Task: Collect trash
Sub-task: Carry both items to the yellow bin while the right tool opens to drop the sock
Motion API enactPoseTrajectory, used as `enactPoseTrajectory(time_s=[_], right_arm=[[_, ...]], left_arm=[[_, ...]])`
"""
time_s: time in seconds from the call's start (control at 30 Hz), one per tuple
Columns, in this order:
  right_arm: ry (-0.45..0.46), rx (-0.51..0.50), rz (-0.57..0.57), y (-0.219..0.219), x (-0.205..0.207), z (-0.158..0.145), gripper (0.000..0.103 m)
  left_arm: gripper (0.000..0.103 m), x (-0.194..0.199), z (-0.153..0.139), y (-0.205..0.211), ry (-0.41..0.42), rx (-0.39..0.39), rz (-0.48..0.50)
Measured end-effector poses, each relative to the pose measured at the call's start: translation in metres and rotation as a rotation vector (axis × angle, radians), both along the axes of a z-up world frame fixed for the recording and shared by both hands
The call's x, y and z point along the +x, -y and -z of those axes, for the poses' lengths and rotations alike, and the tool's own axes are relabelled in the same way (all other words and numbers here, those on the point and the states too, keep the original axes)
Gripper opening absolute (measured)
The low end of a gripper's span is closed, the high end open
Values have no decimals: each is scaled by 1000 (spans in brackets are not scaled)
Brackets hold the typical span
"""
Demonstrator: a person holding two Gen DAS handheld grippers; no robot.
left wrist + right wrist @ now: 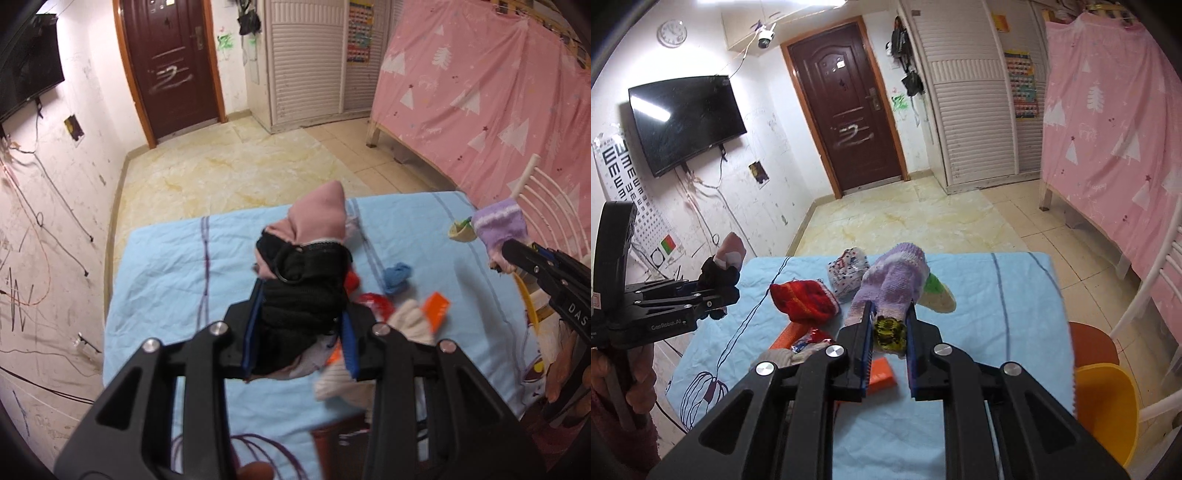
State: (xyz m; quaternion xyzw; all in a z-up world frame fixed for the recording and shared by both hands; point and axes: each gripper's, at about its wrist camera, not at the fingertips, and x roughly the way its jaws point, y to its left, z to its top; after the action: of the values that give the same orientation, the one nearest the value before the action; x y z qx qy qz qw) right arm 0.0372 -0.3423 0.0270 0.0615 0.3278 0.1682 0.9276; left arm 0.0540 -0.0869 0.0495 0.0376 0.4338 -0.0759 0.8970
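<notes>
My left gripper point(301, 325) is shut on a black mesh pouch with pink cloth stuffed in its top point(306, 266), held above the blue-covered table point(166, 258). It also shows at the left of the right wrist view point(718, 275). My right gripper point(888, 332) is shut on a purple knitted sock with a yellow-black end point(894, 284), lifted over the table point(1015, 314). In the left wrist view that sock point(498, 225) hangs at the right. On the table lie a red knitted item point(803, 301), a dotted white wrapper point(849, 271), an orange packet point(881, 371) and a blue scrap point(397, 277).
A yellow bin point(1104, 402) stands at the table's right side by an orange stool point(1091, 341) and a white chair point(1156, 288). A pink curtain point(1115, 129) hangs at the right. A green-and-cream item point(938, 291) and white cloth point(410, 321) lie on the table.
</notes>
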Motion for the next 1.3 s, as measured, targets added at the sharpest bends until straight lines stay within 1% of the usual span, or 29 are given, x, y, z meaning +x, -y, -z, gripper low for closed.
enactPoseTrajectory(time_s=[0.23, 0.4, 0.6, 0.8, 1.03, 1.3], right_arm=[[26, 33, 94, 55, -28, -4, 9], [31, 49, 161, 94, -47, 0, 9], [33, 73, 243, 140, -74, 11, 9], [7, 95, 303, 180, -89, 31, 9], [-23, 122, 327, 213, -93, 48, 9], [-83, 142, 324, 228, -82, 72, 9]], left_arm=[[34, -16, -10, 42, -8, -66, 61], [34, -25, -11, 84, -18, -97, 121], [34, -36, -10, 143, -41, -103, 209], [34, -48, -9, 195, -48, -94, 279], [34, -48, 4, 246, -98, -83, 332], [34, -36, 22, 302, -161, -88, 372]])
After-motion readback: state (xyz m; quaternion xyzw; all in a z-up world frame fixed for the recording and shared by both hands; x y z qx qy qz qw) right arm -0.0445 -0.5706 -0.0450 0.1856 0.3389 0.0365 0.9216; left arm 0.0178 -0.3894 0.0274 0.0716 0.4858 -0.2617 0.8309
